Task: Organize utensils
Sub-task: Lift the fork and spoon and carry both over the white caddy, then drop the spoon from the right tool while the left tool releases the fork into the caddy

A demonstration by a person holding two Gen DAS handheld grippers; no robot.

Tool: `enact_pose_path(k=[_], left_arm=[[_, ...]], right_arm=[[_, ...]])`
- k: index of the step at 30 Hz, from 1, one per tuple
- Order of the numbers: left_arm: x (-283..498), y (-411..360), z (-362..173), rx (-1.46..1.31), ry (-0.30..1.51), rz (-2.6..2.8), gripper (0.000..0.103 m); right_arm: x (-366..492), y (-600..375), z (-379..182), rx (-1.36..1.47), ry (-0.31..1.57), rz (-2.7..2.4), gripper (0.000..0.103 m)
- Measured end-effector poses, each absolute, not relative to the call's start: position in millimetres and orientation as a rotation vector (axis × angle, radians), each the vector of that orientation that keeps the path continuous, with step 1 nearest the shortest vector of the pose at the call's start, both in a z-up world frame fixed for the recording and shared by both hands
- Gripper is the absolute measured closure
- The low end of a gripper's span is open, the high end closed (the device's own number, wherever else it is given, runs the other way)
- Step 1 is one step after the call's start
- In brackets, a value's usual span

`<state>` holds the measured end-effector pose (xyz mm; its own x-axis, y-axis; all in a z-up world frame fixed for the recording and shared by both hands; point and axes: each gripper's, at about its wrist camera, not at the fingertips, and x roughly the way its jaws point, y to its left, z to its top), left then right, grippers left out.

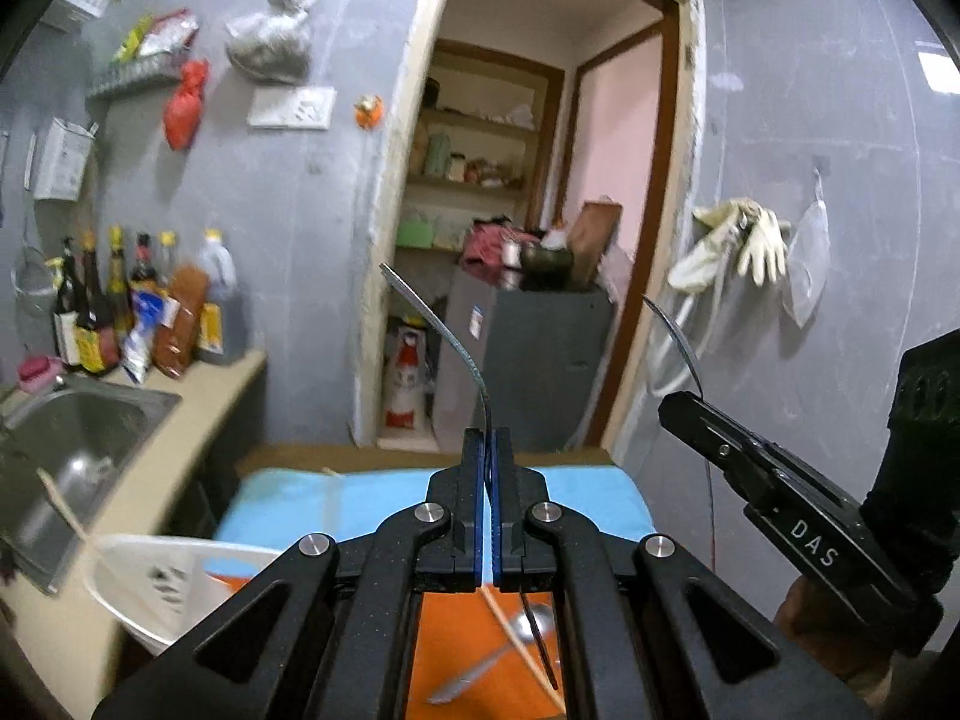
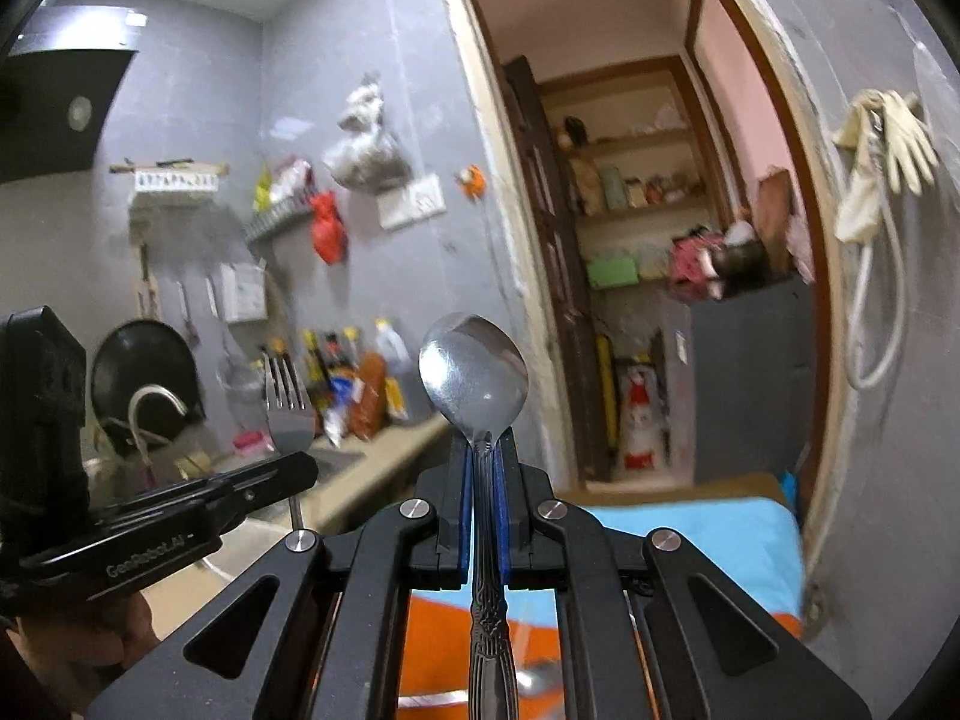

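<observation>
- Steel all round here: your left gripper [image 1: 487, 450] is clamped on a fork [image 2: 289, 405], and your right gripper [image 2: 485, 450] is clamped on a spoon [image 2: 474, 369]. Both are up in the air, pointing toward the doorway.
- The left wrist view only gives you the fork edge-on, a thin curved strip rising out of the pads. The right wrist view shows its tines properly, poking up past the left gripper.
- The spoon sits bowl-up, neck pinched between the blue pads [image 2: 465, 480], with the patterned handle running back under the camera.
- Handling-wise I'd call both light, stiff and slick. Polished metal on a narrow neck can pivot in the jaws, so don't swing them around hard.
- The grip at the neck looks fine for carrying. For a cleaner drop I'd rather hold mid-handle, where it's flatter and wider.
- Nothing fragile here, so a firm squeeze won't hurt anything.
- Below you there's an orange mat [image 1: 462, 648] over a blue cloth [image 1: 288, 504], with another spoon and what looks like a chopstick lying loose on it.
- A white basket [image 1: 150, 588] sits at the mat's left edge, just beside the sink [image 1: 78, 432]. My guess is that's where the utensils go, but I can't tell for sure.
</observation>
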<state>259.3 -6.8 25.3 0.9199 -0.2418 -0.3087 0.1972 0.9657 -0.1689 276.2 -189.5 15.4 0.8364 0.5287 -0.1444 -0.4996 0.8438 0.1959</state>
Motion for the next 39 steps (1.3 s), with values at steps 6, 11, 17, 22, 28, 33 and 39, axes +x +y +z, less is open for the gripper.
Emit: enact_pose_path(k=[6,11,17,22,28,33,39], left_arm=[[243.2,48.2,45.7,-0.117,0.286,-0.142,0.103],[232.5,106.1,47.5,-0.172,0.234,-0.051,0.103],[230.2,157.9,29.9,-0.211,0.180,0.040,0.103],[242.2,168.9,0.5,-0.175,0.190,0.076,0.103],[251.1,159.5,-31.1,-0.115,0.214,0.093,0.103],[254.5,150.7,-48.2,-0.068,0.215,0.097,0.103],[259.8,152.8,-58.8,-0.063,0.250,0.079,0.103]], right_arm=[[280.7,-140.2,33.7,0.216,0.133,0.635,0.099],[292.8,-103.2,38.1,0.315,0.111,0.708,0.098],[308.8,-70.9,25.4,0.369,0.116,0.728,0.098],[318.1,-62.3,-1.6,0.403,0.128,0.770,0.098],[323.5,-52.9,-29.1,0.378,0.153,0.793,0.098],[322.9,-45.2,-43.6,0.338,0.184,0.792,0.098],[318.9,-37.4,-56.3,0.288,0.222,0.785,0.098]])
